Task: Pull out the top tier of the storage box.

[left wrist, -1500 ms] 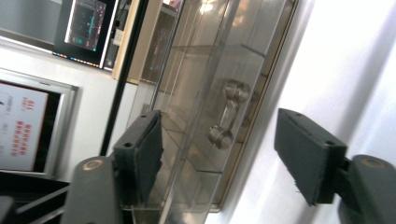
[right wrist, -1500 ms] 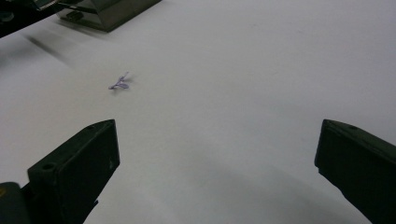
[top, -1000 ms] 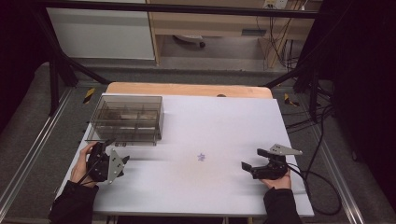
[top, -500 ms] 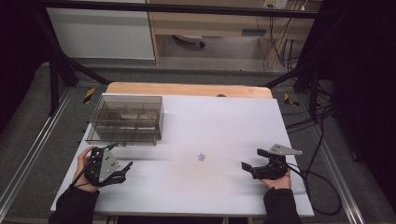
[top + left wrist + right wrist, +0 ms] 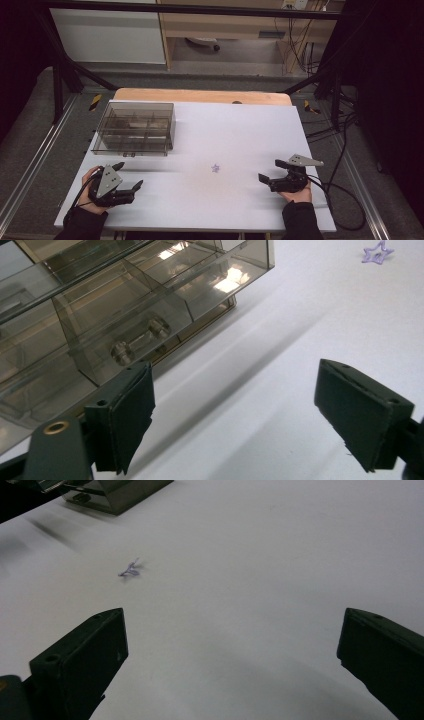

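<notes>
Left gripper jaws just opening wider, nothing between; hand shifted slightly.

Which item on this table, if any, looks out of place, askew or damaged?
Nothing looks damaged or spilled. The box sits square on the table, its drawers shut. The small purple star lies alone mid-table, apart from the box and from both open grippers.

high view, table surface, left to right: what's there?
left gripper → clear compartment box → small purple star → right gripper, both grippers open and empty.
</notes>
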`<state>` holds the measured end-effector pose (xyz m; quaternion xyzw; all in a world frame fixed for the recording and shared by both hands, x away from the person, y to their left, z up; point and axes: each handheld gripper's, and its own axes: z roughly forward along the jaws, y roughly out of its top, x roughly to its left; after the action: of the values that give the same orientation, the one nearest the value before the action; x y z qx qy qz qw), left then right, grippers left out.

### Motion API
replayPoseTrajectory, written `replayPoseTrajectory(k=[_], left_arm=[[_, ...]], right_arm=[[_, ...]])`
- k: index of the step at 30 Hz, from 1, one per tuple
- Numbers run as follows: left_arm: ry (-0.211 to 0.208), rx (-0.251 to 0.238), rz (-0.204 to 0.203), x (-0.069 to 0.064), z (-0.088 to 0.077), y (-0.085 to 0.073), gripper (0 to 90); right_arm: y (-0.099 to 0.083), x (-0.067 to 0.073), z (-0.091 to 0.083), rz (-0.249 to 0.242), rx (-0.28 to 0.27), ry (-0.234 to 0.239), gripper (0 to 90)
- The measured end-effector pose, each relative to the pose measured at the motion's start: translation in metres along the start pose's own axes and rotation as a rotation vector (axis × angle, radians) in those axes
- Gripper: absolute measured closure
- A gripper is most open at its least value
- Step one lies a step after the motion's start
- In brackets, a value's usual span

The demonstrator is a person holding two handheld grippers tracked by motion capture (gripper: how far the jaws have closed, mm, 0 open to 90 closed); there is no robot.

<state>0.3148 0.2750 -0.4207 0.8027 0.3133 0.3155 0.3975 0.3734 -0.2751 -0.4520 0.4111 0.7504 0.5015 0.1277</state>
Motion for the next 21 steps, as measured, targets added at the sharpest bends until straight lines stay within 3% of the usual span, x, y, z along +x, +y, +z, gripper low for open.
replayPoseTrajectory(k=[8,10,21], left_arm=[[-0.019,0.007,-0.069,0.001,0.004,-0.008,15.2],[-0.052,0.023,-0.099,0.002,0.007,-0.01,13.7],[-0.126,0.034,-0.127,-0.002,0.017,-0.017,12.7]], right_arm=[[0.0,0.0,0.0,0.009,0.004,0.004,0.6],[0.0,0.0,0.001,0.012,0.007,0.005,0.6],[0.0,0.001,0.003,0.037,0.019,0.012,0.6]])
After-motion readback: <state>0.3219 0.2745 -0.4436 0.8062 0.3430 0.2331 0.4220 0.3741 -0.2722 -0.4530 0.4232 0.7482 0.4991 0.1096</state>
